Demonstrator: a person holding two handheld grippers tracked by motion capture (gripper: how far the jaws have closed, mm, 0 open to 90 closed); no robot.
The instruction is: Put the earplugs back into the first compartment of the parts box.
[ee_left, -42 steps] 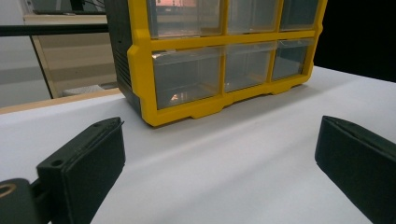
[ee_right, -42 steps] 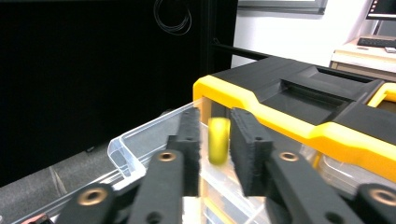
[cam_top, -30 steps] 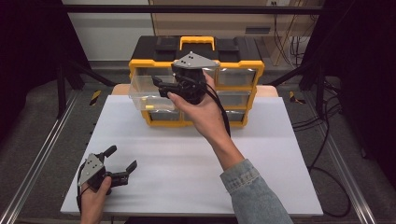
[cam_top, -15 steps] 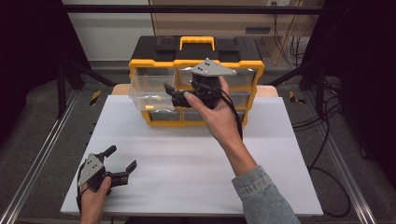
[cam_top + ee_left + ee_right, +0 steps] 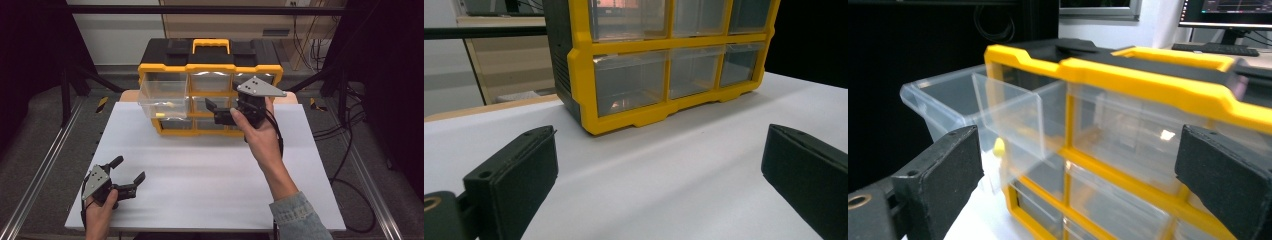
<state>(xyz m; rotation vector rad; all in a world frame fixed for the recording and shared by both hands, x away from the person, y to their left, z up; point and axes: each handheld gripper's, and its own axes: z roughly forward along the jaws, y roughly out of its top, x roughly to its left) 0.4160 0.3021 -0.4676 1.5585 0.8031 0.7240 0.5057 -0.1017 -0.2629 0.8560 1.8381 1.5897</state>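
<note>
drawer (image 5: 164, 98) of clear plastic stands pulled out at ten o'clock of the spread right tongs (image 5: 218, 111); better to approach slowly. left tongs (image 5: 127, 176) rest spread on the white tabletop (image 5: 210, 175).

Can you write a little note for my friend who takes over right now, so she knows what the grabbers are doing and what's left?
Left gripper: open, empty, low over the white table near its front left corner.
Right gripper: open, holding nothing, jaws just widened, held up in front of the yellow drawer box.
Top left clear drawer: pulled out, with a small yellow thing inside. The other drawers look shut.
Done: that drawer is open and let go.
Left: probably take the yellow thing out or push the drawer shut.
</note>
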